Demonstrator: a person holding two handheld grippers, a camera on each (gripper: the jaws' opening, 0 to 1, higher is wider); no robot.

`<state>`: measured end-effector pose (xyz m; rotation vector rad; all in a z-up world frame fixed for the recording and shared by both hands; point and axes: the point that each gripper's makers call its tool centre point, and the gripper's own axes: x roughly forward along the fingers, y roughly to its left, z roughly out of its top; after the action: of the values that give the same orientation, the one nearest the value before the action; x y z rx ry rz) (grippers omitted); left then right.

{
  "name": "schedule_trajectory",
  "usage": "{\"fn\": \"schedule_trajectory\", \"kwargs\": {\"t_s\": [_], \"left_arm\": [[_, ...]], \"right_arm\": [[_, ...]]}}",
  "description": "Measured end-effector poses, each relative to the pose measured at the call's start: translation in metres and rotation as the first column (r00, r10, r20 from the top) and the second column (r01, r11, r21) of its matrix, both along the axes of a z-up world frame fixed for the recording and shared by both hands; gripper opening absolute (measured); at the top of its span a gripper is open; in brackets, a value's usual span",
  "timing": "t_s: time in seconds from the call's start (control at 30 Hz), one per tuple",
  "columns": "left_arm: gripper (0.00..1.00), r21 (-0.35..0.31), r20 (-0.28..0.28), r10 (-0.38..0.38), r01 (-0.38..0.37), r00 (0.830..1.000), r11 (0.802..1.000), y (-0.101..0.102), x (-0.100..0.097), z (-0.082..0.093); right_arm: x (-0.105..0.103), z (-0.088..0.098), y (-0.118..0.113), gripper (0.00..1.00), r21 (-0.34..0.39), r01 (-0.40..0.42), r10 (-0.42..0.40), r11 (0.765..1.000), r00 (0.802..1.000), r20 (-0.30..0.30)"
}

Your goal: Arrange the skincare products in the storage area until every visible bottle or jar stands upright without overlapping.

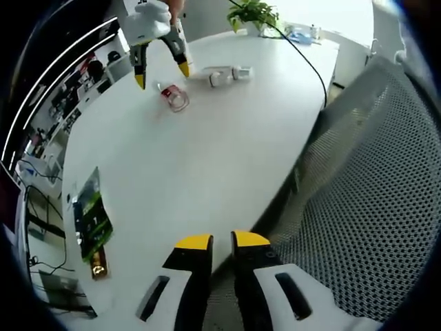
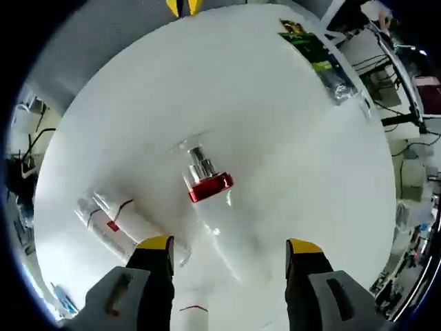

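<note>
Desk (image 1: 207,158) surface is white and rounded, and it carries all the skincare items.

Left gripper view:
- The left gripper (image 1: 222,241) rises from the bottom centre of the frame. Its yellow-tipped jaws are pressed nearly together, with only a thin gap and nothing between them. They sit over the near desk edge.
- A mesh chair (image 1: 372,186) fills the right side of the frame.
- The right gripper (image 1: 162,74) appears at upper left, jaws spread and pointing down above the desk.
- Just below and right of it lies a clear bottle (image 1: 173,96) with a red band, on its side.
- Two white tubes (image 1: 227,74) lie flat to the right of that bottle, near the upper centre.
- A green packet (image 1: 89,217) lies flat at lower left, well apart from the other items.
- A potted plant (image 1: 253,14) stands at the far desk edge, top centre.

Right gripper view:
- The right gripper (image 2: 229,247) has its jaws spread wide at the bottom of the frame, holding nothing.
- The clear bottle (image 2: 210,200) lies on its side at frame centre, between and beyond the jaw tips, red collar and silver pump pointing toward upper left.
- The white tubes (image 2: 114,224) lie flat at lower left, beside the left jaw.
- The green packet (image 2: 313,52) lies at upper right.
- The left gripper (image 2: 182,5) tips show at the top edge.
</note>
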<state>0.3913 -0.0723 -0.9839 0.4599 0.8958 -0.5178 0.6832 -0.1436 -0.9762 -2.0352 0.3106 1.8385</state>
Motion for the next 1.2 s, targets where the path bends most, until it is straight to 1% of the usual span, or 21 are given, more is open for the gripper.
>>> {"fn": "schedule_trajectory", "kwargs": {"t_s": [0.07, 0.1, 0.2, 0.23, 0.3, 0.37, 0.43, 0.57, 0.63, 0.67, 0.7, 0.73, 0.77, 0.8, 0.87, 0.93, 0.97, 1.0, 1.07, 1.1, 1.2], "left_arm": [[0.07, -0.001, -0.001, 0.000, 0.000, 1.000, 1.000, 0.000, 0.000, 0.000], [0.07, 0.000, -0.002, -0.001, 0.001, 1.000, 1.000, 0.000, 0.000, -0.001], [0.06, 0.000, -0.004, -0.002, 0.002, 1.000, 1.000, 0.000, -0.001, -0.001], [0.06, 0.000, -0.005, -0.002, 0.002, 1.000, 1.000, 0.000, -0.001, -0.001], [0.05, 0.000, -0.005, -0.003, 0.003, 1.000, 1.000, 0.000, -0.001, -0.001], [0.05, 0.002, -0.010, -0.004, 0.004, 1.000, 1.000, 0.000, -0.002, -0.001], [0.04, 0.003, -0.013, -0.004, 0.004, 1.000, 1.000, 0.000, -0.002, -0.002], [0.04, 0.005, -0.013, -0.007, 0.007, 1.000, 1.000, 0.000, -0.003, -0.003], [0.03, 0.004, -0.014, -0.007, 0.007, 1.000, 1.000, 0.000, -0.003, -0.002], [0.03, 0.005, -0.014, -0.007, 0.007, 1.000, 1.000, 0.000, -0.003, -0.002], [0.03, 0.005, -0.014, -0.006, 0.006, 1.000, 1.000, 0.000, -0.003, -0.003], [0.03, 0.005, -0.014, -0.006, 0.006, 1.000, 1.000, 0.000, -0.002, -0.003], [0.03, 0.005, -0.013, -0.006, 0.007, 1.000, 1.000, 0.000, -0.002, -0.003], [0.03, 0.005, -0.013, -0.006, 0.006, 1.000, 1.000, 0.000, -0.002, -0.002], [0.03, 0.005, -0.009, -0.004, 0.004, 1.000, 1.000, 0.001, -0.002, -0.002], [0.03, 0.003, -0.007, -0.004, 0.004, 1.000, 1.000, 0.000, -0.002, -0.001], [0.03, 0.003, -0.007, -0.005, 0.005, 1.000, 1.000, 0.000, -0.002, -0.001], [0.03, 0.004, -0.007, -0.005, 0.005, 1.000, 1.000, 0.000, -0.002, -0.001], [0.03, 0.004, -0.006, -0.005, 0.005, 1.000, 1.000, 0.000, -0.002, -0.001], [0.03, 0.003, -0.006, -0.005, 0.005, 1.000, 1.000, 0.000, -0.002, -0.001], [0.03, 0.004, -0.009, -0.006, 0.006, 1.000, 1.000, 0.000, -0.002, -0.001]], "right_arm": [[0.000, -0.004, 0.002, 0.55, -0.015, -0.039, 0.039, 0.999, 0.999, 0.010], [0.000, -0.007, 0.002, 0.54, -0.021, -0.039, 0.040, 0.999, 0.999, 0.008], [-0.002, -0.012, 0.000, 0.49, -0.050, -0.050, 0.050, 0.998, 0.999, -0.003], [-0.005, -0.014, 0.000, 0.46, -0.057, -0.065, 0.065, 0.996, 0.998, -0.015], [-0.007, -0.017, -0.001, 0.41, -0.070, -0.079, 0.079, 0.994, 0.997, -0.015], [-0.012, -0.017, -0.001, 0.38, -0.092, -0.120, 0.118, 0.988, 0.993, -0.031], [-0.010, -0.016, -0.001, 0.38, -0.107, -0.112, 0.111, 0.988, 0.994, -0.020], [-0.010, -0.016, -0.003, 0.37, -0.138, -0.134, 0.131, 0.981, 0.991, -0.035], [-0.011, -0.017, -0.002, 0.37, -0.147, -0.129, 0.127, 0.981, 0.992, -0.020], [-0.010, -0.016, -0.002, 0.35, -0.149, -0.125, 0.125, 0.981, 0.992, -0.013], [-0.009, -0.015, -0.002, 0.30, -0.147, -0.120, 0.119, 0.982, 0.993, -0.012], [-0.008, -0.015, -0.005, 0.29, -0.145, -0.127, 0.127, 0.981, 0.992, -0.011], [-0.009, -0.016, -0.004, 0.27, -0.146, -0.137, 0.136, 0.980, 0.991, -0.022], [-0.009, -0.016, -0.005, 0.25, -0.144, -0.119, 0.117, 0.982, 0.993, -0.023], [-0.006, -0.015, -0.009, 0.23, -0.125, -0.004, 0.003, 0.992, 1.000, -0.007], [-0.005, -0.015, -0.008, 0.22, -0.097, 0.054, -0.056, 0.994, 0.998, -0.020], [-0.005, -0.015, -0.009, 0.22, -0.083, 0.108, -0.111, 0.991, 0.993, -0.029], [-0.006, -0.015, -0.009, 0.22, -0.078, 0.133, -0.136, 0.988, 0.990, -0.039], [-0.013, -0.015, -0.009, 0.21, -0.067, 0.235, -0.241, 0.970, 0.966, -0.094], [-0.015, -0.014, -0.007, 0.21, -0.050, 0.257, -0.261, 0.965, 0.958, -0.115], [-0.018, -0.013, -0.006, 0.21, -0.027, 0.302, -0.303, 0.953, 0.944, -0.128]]}}
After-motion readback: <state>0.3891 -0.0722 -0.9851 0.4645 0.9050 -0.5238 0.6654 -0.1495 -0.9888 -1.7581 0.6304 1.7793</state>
